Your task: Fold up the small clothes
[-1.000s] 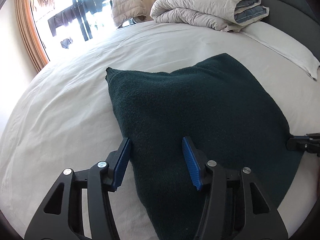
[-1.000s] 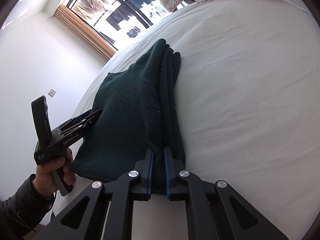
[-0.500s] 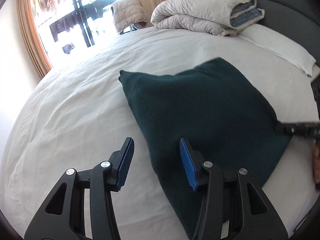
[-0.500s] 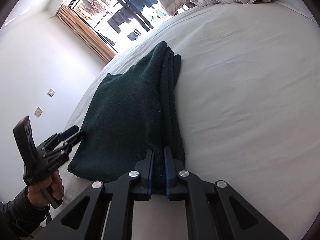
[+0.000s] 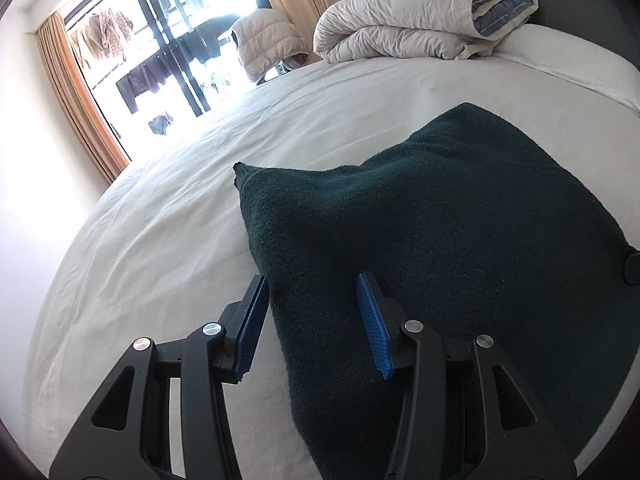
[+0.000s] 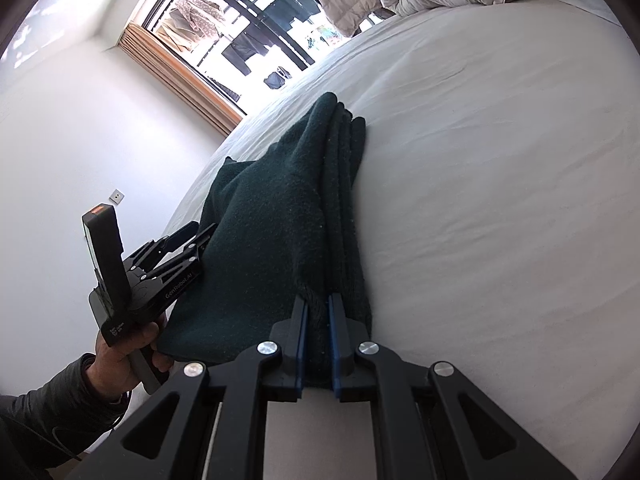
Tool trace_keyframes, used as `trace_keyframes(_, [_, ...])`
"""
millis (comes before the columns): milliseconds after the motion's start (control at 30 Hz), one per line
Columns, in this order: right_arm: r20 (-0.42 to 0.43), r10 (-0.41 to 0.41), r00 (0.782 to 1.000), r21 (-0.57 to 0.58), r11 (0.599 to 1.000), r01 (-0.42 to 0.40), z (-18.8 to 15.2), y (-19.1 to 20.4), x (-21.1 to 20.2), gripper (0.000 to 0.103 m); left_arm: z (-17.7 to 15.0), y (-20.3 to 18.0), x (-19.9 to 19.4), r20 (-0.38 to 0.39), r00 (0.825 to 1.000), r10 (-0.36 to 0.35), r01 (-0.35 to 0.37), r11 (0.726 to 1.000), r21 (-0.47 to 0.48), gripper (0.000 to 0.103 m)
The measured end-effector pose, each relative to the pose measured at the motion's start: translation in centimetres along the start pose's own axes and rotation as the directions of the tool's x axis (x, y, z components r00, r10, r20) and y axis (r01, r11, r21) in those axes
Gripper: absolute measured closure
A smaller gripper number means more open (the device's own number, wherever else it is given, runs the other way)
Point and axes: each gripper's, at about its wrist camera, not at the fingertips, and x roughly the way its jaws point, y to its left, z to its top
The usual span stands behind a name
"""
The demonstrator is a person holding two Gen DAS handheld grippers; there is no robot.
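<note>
A dark green knitted garment [image 5: 440, 240] lies folded in layers on the white bed sheet [image 5: 160, 240]. My left gripper [image 5: 311, 280] is open and straddles its near left edge: one blue pad sits on the sheet beside the edge, the other over the knit, neither pressing. In the right wrist view the left gripper [image 6: 202, 232] sits at the garment's [image 6: 272, 240] left side, held by a hand [image 6: 128, 348]. My right gripper [image 6: 317, 304] is shut on the thick folded edge at the garment's near right end. Its tip [image 5: 632, 268] shows at the right rim.
A rolled grey duvet [image 5: 420, 24] and a white pillow [image 5: 560, 60] lie at the head of the bed. A pale puffer jacket [image 5: 268, 44] hangs by the window [image 5: 180, 60]. Bare sheet stretches left of the garment and to its right [image 6: 500, 200].
The left gripper drew off to the garment's left half a second ago and has come back over its edge, jaws slightly narrower. The right gripper kept its grip and place.
</note>
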Motion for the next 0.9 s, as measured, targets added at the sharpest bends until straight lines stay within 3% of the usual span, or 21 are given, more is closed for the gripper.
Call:
trace_keyframes(167, [-0.007, -0.045, 0.999, -0.015, 0.999, 0.045, 0.4, 0.7, -0.2, 0.096, -1.4, 1.5, -3.3, 0.019, 0.997, -0.071, 0.072, 0.994, -0.087, 0.057])
trace_keyframes(267, [-0.002, -0.076, 0.997, -0.011, 0.997, 0.076, 0.6, 0.8, -0.2, 0.098, -2.7, 1.0, -5.3, 0.032, 0.997, -0.076, 0.078, 0.994, -0.075, 0.057])
trace_keyframes(433, [0.000, -0.127, 0.992, 0.023, 0.992, 0.127, 1.2, 0.1, -0.5, 0.095, -5.0, 1.4, -7.5, 0.021, 0.996, -0.092, 0.094, 0.984, -0.153, 0.055])
trace_keyframes(500, [-0.051, -0.103, 0.993, -0.022, 0.995, 0.102, 0.9, 0.5, 0.0, 0.093, -5.8, 0.0, -6.1, -0.056, 0.992, -0.110, 0.104, 0.990, -0.099, 0.054])
trace_keyframes(567, [-0.080, -0.102, 0.992, -0.051, 0.994, 0.098, 0.8, 0.9, 0.0, 0.091, -6.1, -0.7, -5.8, -0.068, 0.994, -0.090, 0.085, 0.994, -0.064, 0.054])
trace_keyframes(600, [-0.085, -0.106, 0.991, -0.050, 0.994, 0.101, 0.8, 1.0, -0.3, 0.087, -6.1, -1.0, -6.0, -0.068, 0.995, -0.076, 0.072, 0.996, -0.050, 0.054])
trace_keyframes(633, [-0.094, -0.106, 0.990, -0.030, 0.994, 0.104, 0.8, 0.7, -0.6, 0.073, -6.1, -1.3, -6.1, -0.067, 0.996, -0.060, 0.058, 0.998, -0.032, 0.054])
trace_keyframes(733, [-0.026, -0.123, 0.992, 0.054, 0.991, 0.124, 0.9, 0.2, -3.2, 0.061, -6.5, -2.4, -6.8, -0.047, 0.999, -0.013, 0.015, 0.999, 0.030, 0.054])
trace_keyframes(800, [0.033, -0.132, 0.991, 0.031, 0.991, 0.131, 0.8, 1.4, -4.6, 0.061, -6.6, -2.8, -6.9, -0.044, 0.999, 0.011, -0.008, 0.999, 0.053, 0.054])
trace_keyframes(900, [0.006, -0.120, 0.993, -0.060, 0.991, 0.120, 0.4, 4.0, -3.7, 0.061, -6.8, -3.0, -7.0, -0.041, 0.999, 0.017, -0.014, 0.998, 0.058, 0.054])
